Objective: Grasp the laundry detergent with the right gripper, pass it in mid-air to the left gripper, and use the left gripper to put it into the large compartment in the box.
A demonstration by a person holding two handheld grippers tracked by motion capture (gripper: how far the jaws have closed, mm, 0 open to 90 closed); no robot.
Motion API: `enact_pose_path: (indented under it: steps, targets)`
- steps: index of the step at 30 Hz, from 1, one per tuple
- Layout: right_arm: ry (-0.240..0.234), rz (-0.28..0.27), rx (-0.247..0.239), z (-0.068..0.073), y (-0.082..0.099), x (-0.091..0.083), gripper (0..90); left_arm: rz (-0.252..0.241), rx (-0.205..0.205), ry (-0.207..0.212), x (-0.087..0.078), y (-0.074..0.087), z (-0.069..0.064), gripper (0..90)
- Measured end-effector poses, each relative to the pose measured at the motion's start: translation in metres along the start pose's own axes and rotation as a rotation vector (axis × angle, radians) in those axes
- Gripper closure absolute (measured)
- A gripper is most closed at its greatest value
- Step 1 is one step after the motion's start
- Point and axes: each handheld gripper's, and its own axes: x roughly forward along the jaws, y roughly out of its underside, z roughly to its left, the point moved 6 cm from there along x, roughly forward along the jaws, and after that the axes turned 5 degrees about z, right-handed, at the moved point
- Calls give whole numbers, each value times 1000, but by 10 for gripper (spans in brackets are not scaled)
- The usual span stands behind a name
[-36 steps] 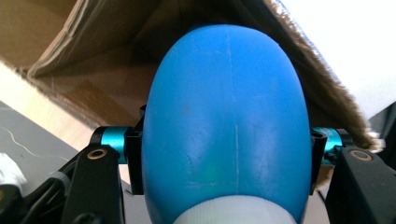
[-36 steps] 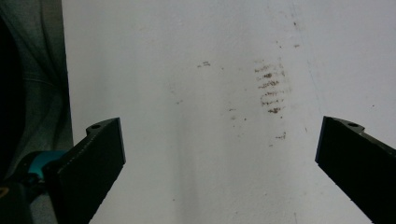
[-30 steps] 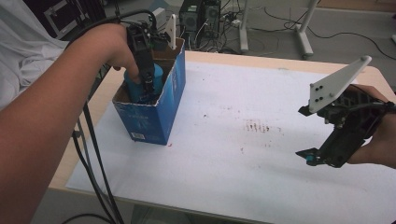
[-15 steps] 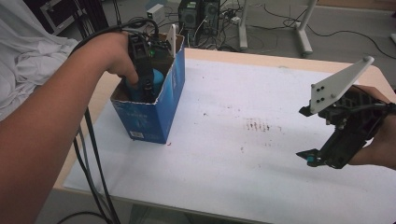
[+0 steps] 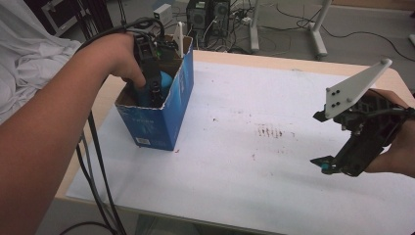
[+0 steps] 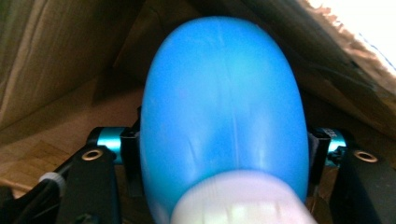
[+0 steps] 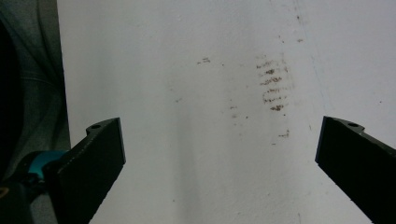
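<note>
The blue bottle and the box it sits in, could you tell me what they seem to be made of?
The blue bottle looks like smooth, slightly glossy plastic: soft highlights and a faint mould seam run down it; its cap looks white, blurred. The box seems to be cardboard, printed blue outside, with raw brown inner walls and a frayed, torn top edge.

No legible text: the blue box (image 5: 159, 115) bears a white label, perhaps a barcode, too small to read.

bottle: blue bottle (image 6: 224, 112) with white cap, between the jaws
jaws: just opening (bottle still between them)
surroundings: brown cardboard box (image 6: 56, 70) walls
</note>
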Motion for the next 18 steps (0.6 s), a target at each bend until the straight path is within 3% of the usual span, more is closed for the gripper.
enact_pose_path:
  steps: [18]
  targets:
    - [-3,-9,-5,0,-1,0,6,-4,-11,0,-21,4,-2,270]
